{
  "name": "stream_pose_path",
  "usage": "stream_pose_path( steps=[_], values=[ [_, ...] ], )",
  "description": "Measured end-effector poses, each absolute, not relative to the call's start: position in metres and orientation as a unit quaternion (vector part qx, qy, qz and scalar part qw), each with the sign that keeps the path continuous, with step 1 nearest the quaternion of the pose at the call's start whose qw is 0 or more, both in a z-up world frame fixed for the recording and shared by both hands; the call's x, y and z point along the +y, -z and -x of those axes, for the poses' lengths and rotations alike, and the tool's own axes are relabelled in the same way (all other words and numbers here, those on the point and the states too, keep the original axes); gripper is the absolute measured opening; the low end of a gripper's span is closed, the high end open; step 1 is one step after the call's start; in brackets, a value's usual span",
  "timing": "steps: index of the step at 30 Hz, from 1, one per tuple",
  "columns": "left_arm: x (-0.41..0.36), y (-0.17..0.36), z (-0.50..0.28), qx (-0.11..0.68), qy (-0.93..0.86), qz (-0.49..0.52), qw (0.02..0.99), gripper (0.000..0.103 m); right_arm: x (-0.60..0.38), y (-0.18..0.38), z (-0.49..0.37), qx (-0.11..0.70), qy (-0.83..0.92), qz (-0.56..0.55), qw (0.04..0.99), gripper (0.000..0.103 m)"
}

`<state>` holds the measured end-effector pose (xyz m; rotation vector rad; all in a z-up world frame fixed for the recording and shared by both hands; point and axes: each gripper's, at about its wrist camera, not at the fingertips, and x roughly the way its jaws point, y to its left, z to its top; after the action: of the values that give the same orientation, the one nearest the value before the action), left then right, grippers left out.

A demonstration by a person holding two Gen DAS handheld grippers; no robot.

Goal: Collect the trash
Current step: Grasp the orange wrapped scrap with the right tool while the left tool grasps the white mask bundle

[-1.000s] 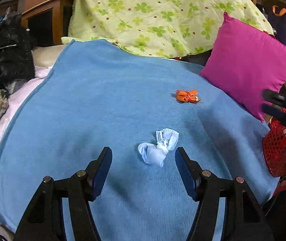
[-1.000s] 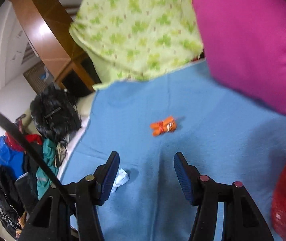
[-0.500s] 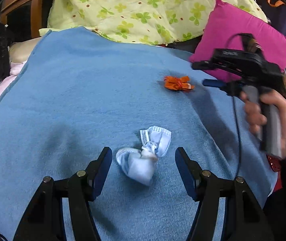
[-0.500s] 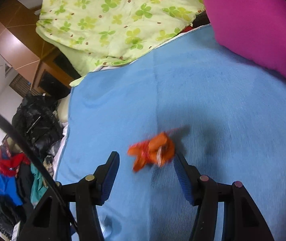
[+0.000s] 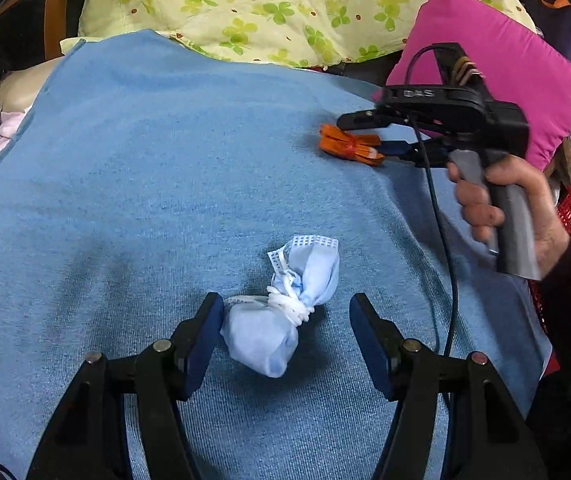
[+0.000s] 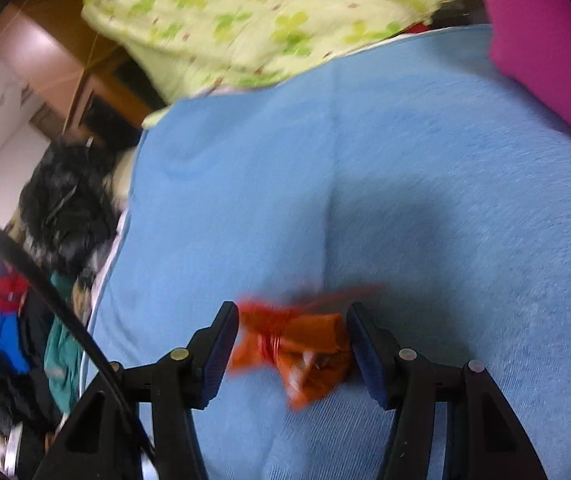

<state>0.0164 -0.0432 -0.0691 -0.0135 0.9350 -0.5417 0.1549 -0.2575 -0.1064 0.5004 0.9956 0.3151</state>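
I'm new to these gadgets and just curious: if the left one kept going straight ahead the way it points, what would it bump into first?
The left gripper would probably meet the knotted blue face mask first. It already lies between the open fingers on the blue blanket; depth is hard to judge.

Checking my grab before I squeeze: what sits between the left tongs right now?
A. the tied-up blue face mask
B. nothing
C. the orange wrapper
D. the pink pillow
A: the face mask lies between the open left tongs; the orange wrapper sits in the right tongs.
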Motion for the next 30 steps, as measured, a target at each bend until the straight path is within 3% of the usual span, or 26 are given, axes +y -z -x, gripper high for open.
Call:
stream_pose_path(
  steps=[4,9,14,15,18,20,30],
  values=[
    [-0.039,0.067,-0.017,0.446,0.260,0.017,0.856,0.066,-0.240,0.099,-0.143,0.514,-0.215,-0.213,0.803,0.061],
    [-0.033,0.070,-0.019,0.452,0.250,0.034,0.855,0.066,-0.231,0.084,-0.137,0.492,-0.147,-0.131,0.848,0.061],
    [-0.039,0.069,-0.012,0.446,0.257,0.020,0.857,0.066,-0.213,0.091,-0.147,0.471,-0.130,-0.128,0.863,0.060],
    [-0.039,0.070,-0.013,0.448,0.258,0.020,0.856,0.066,-0.205,0.097,-0.150,0.477,-0.123,-0.111,0.863,0.059],
    [-0.038,0.073,-0.016,0.454,0.258,0.022,0.852,0.066,-0.192,0.107,-0.155,0.482,-0.093,-0.071,0.868,0.038],
    [-0.037,0.076,-0.018,0.458,0.260,0.028,0.849,0.066,-0.193,0.103,-0.152,0.476,-0.091,-0.072,0.872,0.034],
    [-0.039,0.082,-0.019,0.460,0.274,0.040,0.844,0.064,-0.226,0.066,-0.085,0.444,-0.092,-0.109,0.884,0.034]
  ],
)
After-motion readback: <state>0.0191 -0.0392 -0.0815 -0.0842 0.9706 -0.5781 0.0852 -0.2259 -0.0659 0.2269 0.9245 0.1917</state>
